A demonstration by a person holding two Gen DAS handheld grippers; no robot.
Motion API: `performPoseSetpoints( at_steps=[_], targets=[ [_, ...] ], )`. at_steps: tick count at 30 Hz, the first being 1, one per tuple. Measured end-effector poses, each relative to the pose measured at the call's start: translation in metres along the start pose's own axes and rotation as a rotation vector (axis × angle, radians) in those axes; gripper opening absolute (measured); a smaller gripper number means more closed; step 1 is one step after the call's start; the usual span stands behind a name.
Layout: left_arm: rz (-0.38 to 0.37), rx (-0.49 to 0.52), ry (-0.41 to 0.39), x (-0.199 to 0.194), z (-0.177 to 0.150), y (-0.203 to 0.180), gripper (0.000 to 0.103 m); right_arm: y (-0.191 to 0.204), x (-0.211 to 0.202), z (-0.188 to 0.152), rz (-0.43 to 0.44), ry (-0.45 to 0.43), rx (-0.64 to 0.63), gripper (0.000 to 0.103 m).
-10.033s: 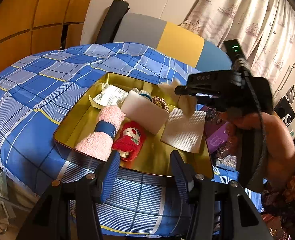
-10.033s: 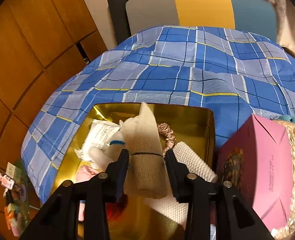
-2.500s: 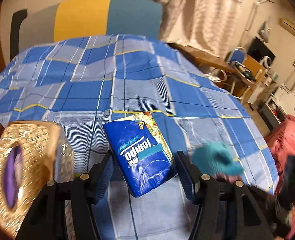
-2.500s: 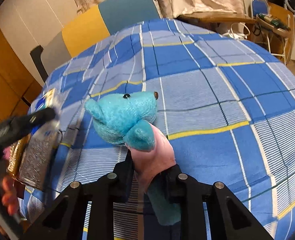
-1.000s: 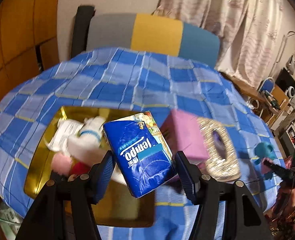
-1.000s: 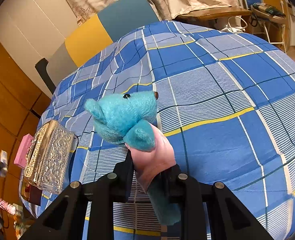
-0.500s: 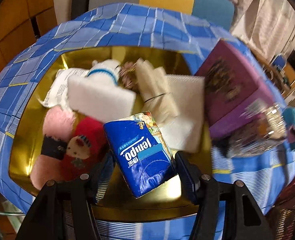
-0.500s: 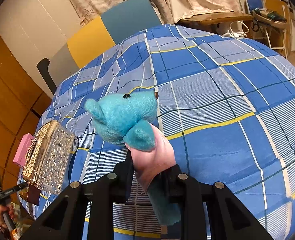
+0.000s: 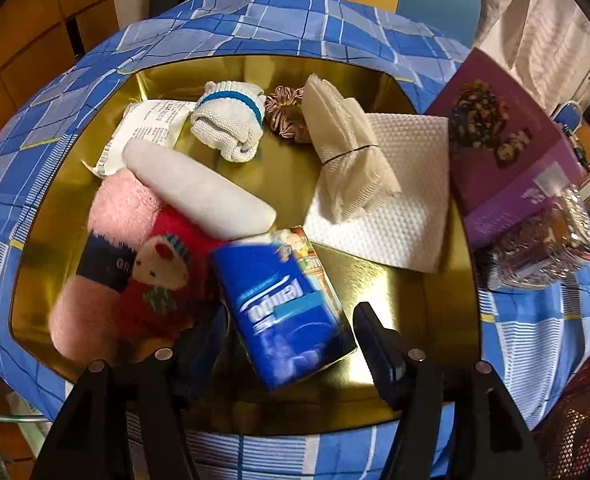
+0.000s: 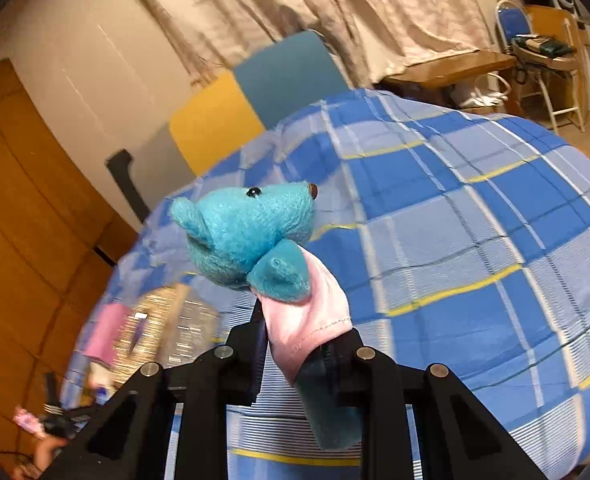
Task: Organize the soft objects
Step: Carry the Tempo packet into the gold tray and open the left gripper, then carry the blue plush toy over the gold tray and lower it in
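Note:
In the left wrist view a blue Tempo tissue pack (image 9: 283, 308) lies in the gold tray (image 9: 443, 312), between the fingers of my left gripper (image 9: 289, 344), whose jaws stand apart from it. The tray also holds a pink sock roll (image 9: 95, 264), a red plush (image 9: 159, 280), a white pad (image 9: 199, 192), a white sock (image 9: 231, 124), a scrunchie (image 9: 285, 114), a beige cloth bundle (image 9: 347, 160) and a white napkin (image 9: 399, 208). In the right wrist view my right gripper (image 10: 303, 344) is shut on a turquoise plush toy (image 10: 251, 236) above the blue checked cloth (image 10: 455, 240).
A purple box (image 9: 507, 148) and a glittery box (image 9: 543, 252) stand right of the tray. A grey, yellow and teal chair back (image 10: 251, 104) is behind the table. Curtains, a wooden desk (image 10: 455, 66) and a folding chair (image 10: 543, 56) are at the far right.
My left gripper has opened and the tissue pack has dropped into the tray's front. My right gripper has lifted and tilted up with the turquoise plush still in it.

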State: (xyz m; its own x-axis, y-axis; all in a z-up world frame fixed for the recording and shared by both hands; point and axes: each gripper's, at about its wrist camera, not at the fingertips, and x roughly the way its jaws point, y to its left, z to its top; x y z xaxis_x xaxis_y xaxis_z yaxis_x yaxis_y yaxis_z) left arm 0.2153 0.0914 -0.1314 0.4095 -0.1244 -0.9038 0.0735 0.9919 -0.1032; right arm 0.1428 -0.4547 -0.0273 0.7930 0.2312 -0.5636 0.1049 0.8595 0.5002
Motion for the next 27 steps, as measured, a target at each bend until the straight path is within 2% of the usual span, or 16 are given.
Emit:
performPoseSetpoints(
  at_steps=[6, 11, 15, 22, 27],
  targets=[
    [-0.020, 0.029, -0.053, -0.024, -0.026, 0.004, 0.070, 0.069, 0.003, 0.004, 0.113, -0.001, -0.025, 0.025],
    [-0.104, 0.049, -0.113, -0.050, -0.039, 0.006, 0.070, 0.129, 0.012, 0.000, 0.212, 0.018, -0.053, 0.025],
    [-0.107, 0.061, -0.172, -0.063, -0.043, 0.007, 0.070, 0.174, 0.022, -0.007, 0.276, 0.043, -0.086, 0.025],
    [-0.183, -0.014, -0.240, -0.074, -0.041, 0.015, 0.070, 0.245, 0.050, -0.030, 0.360, 0.116, -0.122, 0.025],
    [-0.191, -0.063, -0.270, -0.081, -0.043, 0.024, 0.069, 0.283, 0.074, -0.052, 0.382, 0.179, -0.136, 0.025]
  ],
)
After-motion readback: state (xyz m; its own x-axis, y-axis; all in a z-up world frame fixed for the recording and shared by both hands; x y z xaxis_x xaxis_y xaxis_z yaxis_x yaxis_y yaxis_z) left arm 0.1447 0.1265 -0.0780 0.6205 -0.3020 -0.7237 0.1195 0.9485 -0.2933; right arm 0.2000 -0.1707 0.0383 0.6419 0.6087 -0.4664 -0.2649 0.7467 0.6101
